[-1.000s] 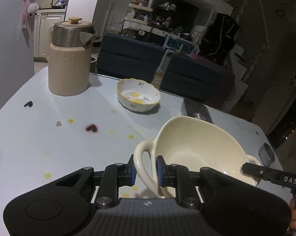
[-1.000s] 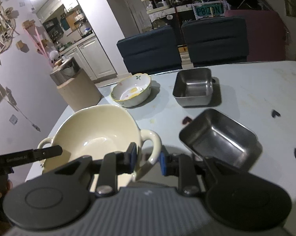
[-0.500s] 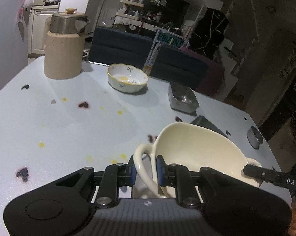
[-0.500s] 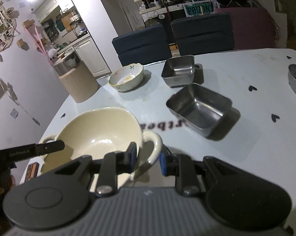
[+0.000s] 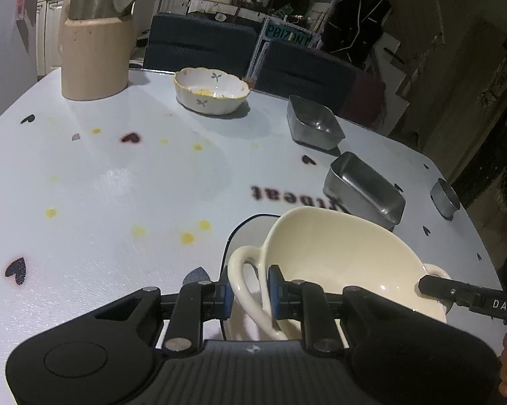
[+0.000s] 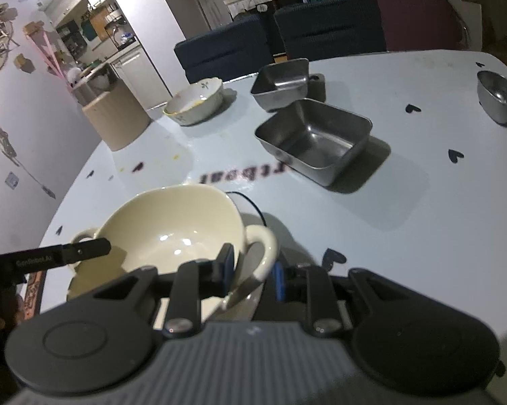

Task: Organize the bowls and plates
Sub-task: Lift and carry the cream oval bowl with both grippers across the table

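Left wrist view: the cream bowl (image 5: pixel 341 263) with two loop handles sits lowest in the frame, held from both sides, the left gripper (image 5: pixel 250 295) with its jaws narrow and closed on one handle, the right gripper (image 6: pixel 251 271) clamped likewise on the opposite handle. The bowl hangs just over a pale plate (image 5: pixel 243 236) with a dark rim near the front edge of the table (image 5: pixel 118 185) (whether the bowl's base already touches the plate I cannot tell, since the grippers hide it). Beyond the bowl, toward the far side, stand two steel trays, the nearer one (image 6: pixel 314 141) just past the bowl and the farther one (image 6: pixel 280 82) behind it. A flowered bowl (image 5: pixel 211 89) with yellow residue inside lies well beyond the cream bowl to the left, and a small steel bowl (image 6: pixel 498 94) sits well off to the right. These four all stand apart, so I judge the sorting is at an early stage: one stack is in hand, and the rest are not yet gathered. The table is pale blue, dotted with hearts and yellow spots. A tan kettle (image 5: pixel 96 38) stands at its far left corner, with dark chairs (image 5: pixel 199 45) and cluttered shelves behind in a dim room.
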A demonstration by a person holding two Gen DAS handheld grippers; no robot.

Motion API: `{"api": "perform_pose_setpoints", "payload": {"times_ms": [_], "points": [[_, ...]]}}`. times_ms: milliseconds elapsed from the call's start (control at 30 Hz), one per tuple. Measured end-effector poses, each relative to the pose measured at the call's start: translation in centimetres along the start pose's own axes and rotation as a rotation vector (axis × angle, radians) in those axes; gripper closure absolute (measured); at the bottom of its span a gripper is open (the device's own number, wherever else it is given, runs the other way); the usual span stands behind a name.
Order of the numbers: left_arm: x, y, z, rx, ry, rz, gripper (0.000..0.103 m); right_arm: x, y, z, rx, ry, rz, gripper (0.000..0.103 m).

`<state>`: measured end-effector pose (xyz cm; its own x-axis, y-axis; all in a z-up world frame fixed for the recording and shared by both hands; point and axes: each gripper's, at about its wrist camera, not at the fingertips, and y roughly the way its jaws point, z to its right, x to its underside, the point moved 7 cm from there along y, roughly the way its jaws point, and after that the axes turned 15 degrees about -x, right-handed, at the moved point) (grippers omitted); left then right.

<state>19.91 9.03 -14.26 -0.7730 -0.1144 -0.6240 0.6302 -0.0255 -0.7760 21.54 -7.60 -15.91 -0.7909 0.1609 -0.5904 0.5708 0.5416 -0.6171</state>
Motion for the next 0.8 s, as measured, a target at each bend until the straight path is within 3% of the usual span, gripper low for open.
{"api": "perform_pose_setpoints", "payload": {"times_ms": [800], "points": [[0.8, 2.7, -1.5, 0.014, -0.046, -0.055, 0.077, -0.2, 1.2, -1.1, 0.051, -0.063, -0.033, 0.074]]}}
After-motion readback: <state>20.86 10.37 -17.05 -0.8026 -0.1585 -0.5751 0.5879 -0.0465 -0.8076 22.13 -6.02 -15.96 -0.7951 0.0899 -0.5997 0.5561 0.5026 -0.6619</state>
